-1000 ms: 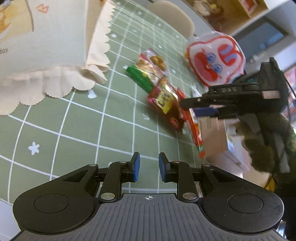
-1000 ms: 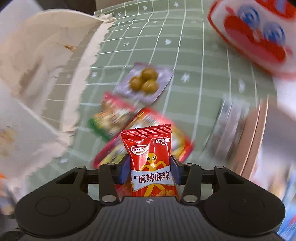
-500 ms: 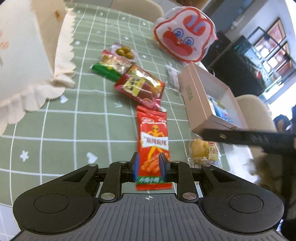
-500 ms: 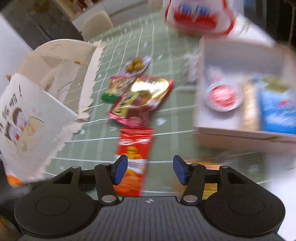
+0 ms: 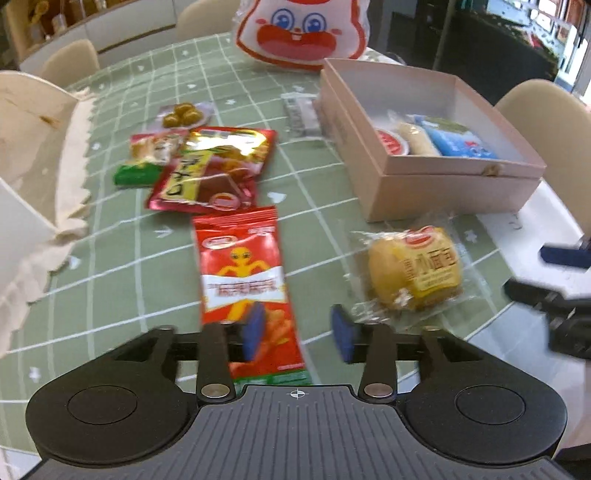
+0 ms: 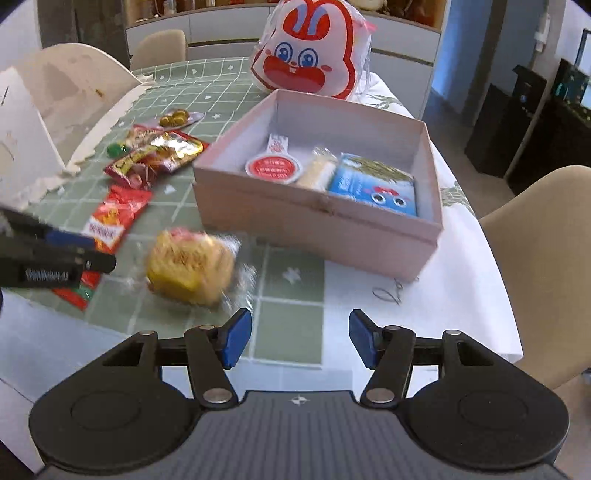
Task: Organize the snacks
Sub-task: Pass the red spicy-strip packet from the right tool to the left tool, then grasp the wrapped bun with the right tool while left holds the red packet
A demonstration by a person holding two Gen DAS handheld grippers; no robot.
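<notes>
A pink open box [image 5: 436, 192] [image 6: 314, 218] on the green grid tablecloth holds a red-lidded cup [image 6: 273, 168], a pale roll and a blue packet [image 6: 373, 184]. A red snack packet [image 5: 247, 288] [image 6: 110, 218] lies flat under my left gripper [image 5: 295, 334], which is open above its near end. A wrapped yellow cake [image 5: 417, 273] [image 6: 192, 266] lies to its right. My right gripper [image 6: 299, 338] is open and empty, near the table's front edge, right of the cake.
More packets [image 5: 214, 170] lie in a heap beyond the red one, with a grey packet [image 5: 301, 116] by the box. A white paper bag [image 5: 33, 155] lies at the left. A rabbit-face bag [image 5: 303, 31] stands at the back. Chairs surround the table.
The red packet that my right gripper held a second ago now lies on the cloth. My left gripper, shut before, has opened. Both grippers have drawn back towards the front edge.
</notes>
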